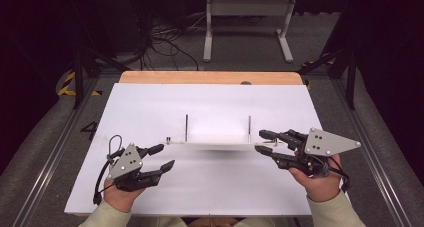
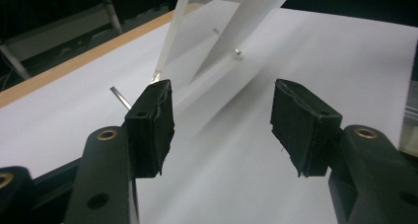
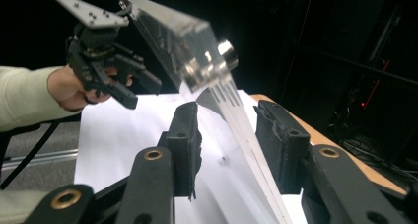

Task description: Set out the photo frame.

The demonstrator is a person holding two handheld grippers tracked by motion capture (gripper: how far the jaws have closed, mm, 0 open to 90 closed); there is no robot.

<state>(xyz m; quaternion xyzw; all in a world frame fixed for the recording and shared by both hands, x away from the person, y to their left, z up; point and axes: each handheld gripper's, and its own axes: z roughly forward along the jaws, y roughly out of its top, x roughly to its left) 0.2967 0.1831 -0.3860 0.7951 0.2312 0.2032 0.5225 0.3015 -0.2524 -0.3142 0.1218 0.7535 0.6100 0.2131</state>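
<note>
Risk first, on the white-covered desk [image 1: 150, 107]: a clear acrylic plate [image 1: 215, 143] stretched across the middle, parallel to the near edge, with a soft shadow under it that suggests it may be raised off the surface or at least not lying flat. Probably supported at one end alone, so liable to sag, twist or pivot out and drop its left end onto the desk. Slick acrylic against small pads, hence a likely slip if the squeeze is light, and a likely scratch or crack at the end if it is heavy. Right gripper [image 1: 258, 140] set at the plate's right end, toward the desk's right edge, one jaw on either side of the thin edge; cannot tell whether the pads actually press on it, since the right gripper view leaves a gap visible beside the plate [image 3: 167, 31]. Left gripper [image 1: 167, 155] released, jaws wide and holding nothing, near the plate's left end but apart from it, nearer the near edge. Could knock the free end if brought in crooked. As for looks: transparent, long, narrow and thin, glinting in the left gripper view [image 2: 246, 17]. Two thin dark posts [image 1: 186, 127] reaching from it toward the far edge, easily snagged. Smallest, a shiny metal fastener [image 3: 224, 49] near the held end.
</note>
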